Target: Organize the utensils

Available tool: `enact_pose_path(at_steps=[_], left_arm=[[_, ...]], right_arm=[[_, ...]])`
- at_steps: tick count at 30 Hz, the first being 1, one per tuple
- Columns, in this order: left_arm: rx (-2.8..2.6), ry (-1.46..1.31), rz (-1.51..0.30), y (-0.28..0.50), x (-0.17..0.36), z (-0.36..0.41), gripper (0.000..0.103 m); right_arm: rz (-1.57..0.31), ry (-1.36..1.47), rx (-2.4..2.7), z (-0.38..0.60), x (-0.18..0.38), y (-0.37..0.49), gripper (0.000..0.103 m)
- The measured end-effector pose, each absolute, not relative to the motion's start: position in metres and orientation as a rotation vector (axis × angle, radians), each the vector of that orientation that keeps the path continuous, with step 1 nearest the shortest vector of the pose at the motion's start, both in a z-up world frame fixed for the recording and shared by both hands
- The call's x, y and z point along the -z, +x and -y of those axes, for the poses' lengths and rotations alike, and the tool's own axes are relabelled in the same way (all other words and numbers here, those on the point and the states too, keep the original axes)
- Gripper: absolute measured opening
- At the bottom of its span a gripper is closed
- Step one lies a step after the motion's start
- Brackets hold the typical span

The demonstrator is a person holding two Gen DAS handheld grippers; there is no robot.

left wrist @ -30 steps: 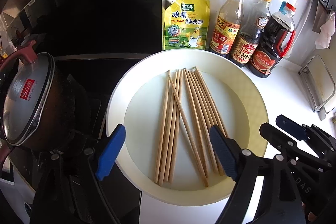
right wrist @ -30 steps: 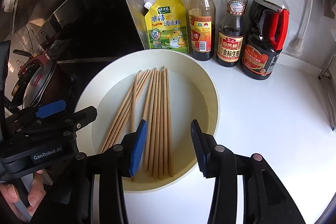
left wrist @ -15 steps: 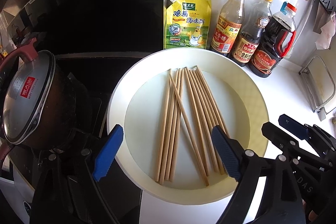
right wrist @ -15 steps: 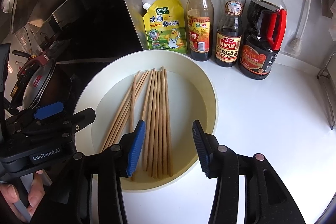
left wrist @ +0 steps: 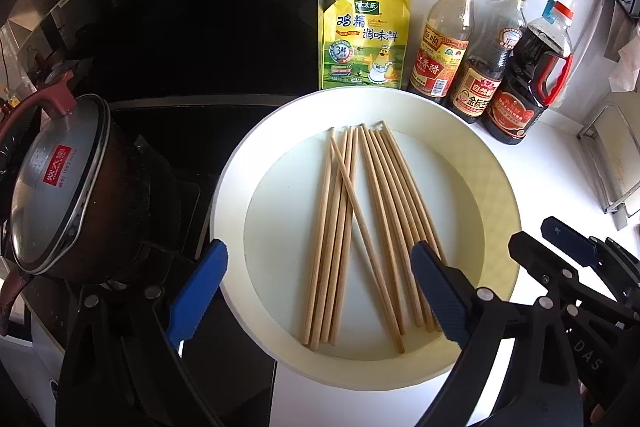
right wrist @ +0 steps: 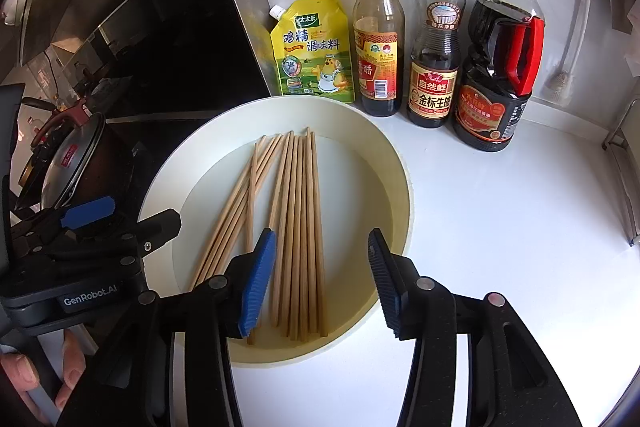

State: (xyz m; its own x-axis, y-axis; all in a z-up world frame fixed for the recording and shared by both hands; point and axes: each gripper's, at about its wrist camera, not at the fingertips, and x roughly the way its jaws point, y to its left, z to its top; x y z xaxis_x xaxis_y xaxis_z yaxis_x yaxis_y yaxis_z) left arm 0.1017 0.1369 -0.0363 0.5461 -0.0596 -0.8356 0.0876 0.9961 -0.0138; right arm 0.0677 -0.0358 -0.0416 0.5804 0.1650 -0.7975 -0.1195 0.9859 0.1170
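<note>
Several wooden chopsticks (left wrist: 344,227) (right wrist: 298,227) lie side by side on a round cream plate (left wrist: 492,187) (right wrist: 396,179), one of them slanting across the others. My left gripper (left wrist: 318,251) hovers over the plate's near edge. Its jaws are opening, they straddle most of the bundle, and the pads touch nothing. My right gripper (right wrist: 322,235) hangs beside it over the right-hand group of chopsticks. It is open to a medium gap, with several sticks below and between its blue pads (right wrist: 258,283), none of them pressed.
A dark pot with a glass lid (left wrist: 56,183) sits on the black stove at the left. A yellow seasoning pouch (left wrist: 366,39) and three sauce bottles (left wrist: 440,39) line the wall behind the plate. White counter (right wrist: 520,227) spreads to the right, ending at a wire rack (left wrist: 612,163).
The left jaws have spread wider across the plate. The right jaws have widened slightly. Both hands stay in place and the chopsticks have not moved.
</note>
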Motion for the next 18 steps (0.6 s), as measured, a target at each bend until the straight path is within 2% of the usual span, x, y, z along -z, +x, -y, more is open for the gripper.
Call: enact_pose_path(at_steps=[4,18], left_arm=[[0.075,0.029,-0.984,0.1013,0.0352,-0.1378,0.094],[0.052,0.048,-0.982,0.1023,0.0357,-0.138,0.094]], right_arm=[[-0.937,0.056,-0.16,0.0378,0.0414,0.0686,0.048],[-0.934,0.051,-0.154,0.0353,0.0408,0.0688,0.051]])
